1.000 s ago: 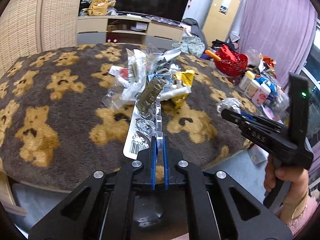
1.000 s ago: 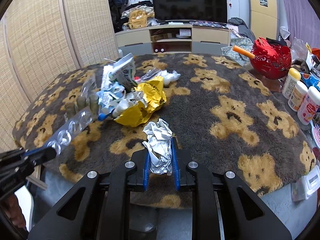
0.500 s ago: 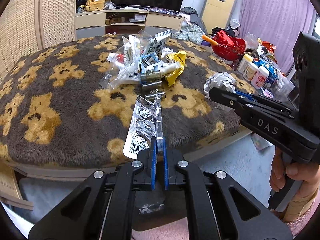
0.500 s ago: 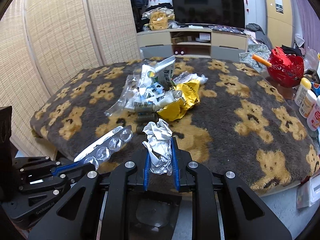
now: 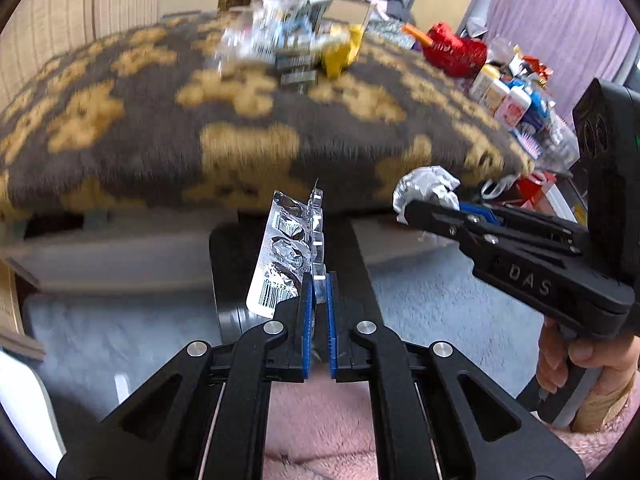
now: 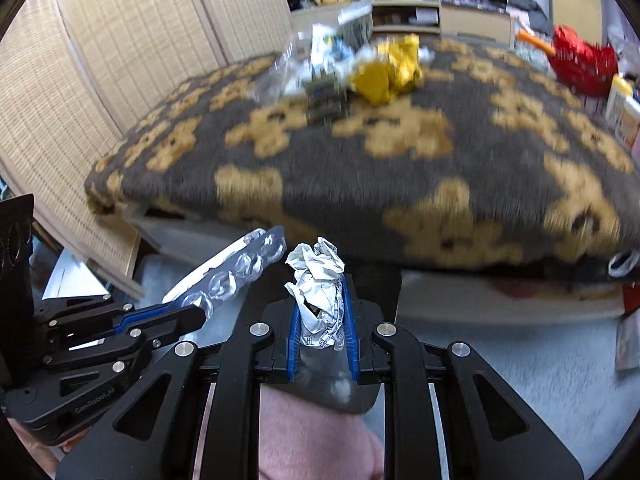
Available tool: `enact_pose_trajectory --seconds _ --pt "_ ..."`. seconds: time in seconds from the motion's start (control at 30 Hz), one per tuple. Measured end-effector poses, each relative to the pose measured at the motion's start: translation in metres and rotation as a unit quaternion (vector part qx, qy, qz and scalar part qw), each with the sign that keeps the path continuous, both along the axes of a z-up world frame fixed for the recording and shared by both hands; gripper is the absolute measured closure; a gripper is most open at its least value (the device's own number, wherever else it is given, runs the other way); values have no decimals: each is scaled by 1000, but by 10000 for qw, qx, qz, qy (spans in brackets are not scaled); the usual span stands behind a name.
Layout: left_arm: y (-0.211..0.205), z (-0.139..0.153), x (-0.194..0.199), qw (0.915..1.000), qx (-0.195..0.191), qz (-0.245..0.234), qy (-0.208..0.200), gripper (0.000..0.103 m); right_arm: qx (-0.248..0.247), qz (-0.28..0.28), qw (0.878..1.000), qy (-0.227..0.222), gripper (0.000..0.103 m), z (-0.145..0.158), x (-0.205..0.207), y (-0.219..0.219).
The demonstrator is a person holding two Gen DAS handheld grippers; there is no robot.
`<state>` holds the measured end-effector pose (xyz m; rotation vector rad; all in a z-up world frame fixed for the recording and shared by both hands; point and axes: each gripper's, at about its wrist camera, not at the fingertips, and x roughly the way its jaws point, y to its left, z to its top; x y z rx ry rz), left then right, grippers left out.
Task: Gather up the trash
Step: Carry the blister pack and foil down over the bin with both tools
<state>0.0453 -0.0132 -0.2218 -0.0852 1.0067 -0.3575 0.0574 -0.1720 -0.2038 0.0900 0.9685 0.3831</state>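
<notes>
Left wrist view: both grippers loaded, held off the near edge of the bear-print blanket.

My left gripper is clamped on the bottom edge of a used blister pack, which stands up at frame centre in front of a dark bin on the floor. At right of the frame my right gripper pinches a crumpled paper ball, the person's hand on its handle at lower right. In the right wrist view the same paper ball sits squeezed between the blue pads, with the blister pack just beside it at lower left. Remaining trash pile, blurred, lies on the blanket at upper centre; a yellow wrapper shows in it.
</notes>
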Motion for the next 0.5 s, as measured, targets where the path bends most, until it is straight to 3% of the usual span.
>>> enact_pose_trajectory --seconds 0.33,0.5 --pt "-6 -76 22 9978 177 83 636 98 77 -233 9962 832 83 -82 17 5" --pt "-3 -92 29 9967 293 170 740 97 34 -305 9940 1048 80 -102 31 10"
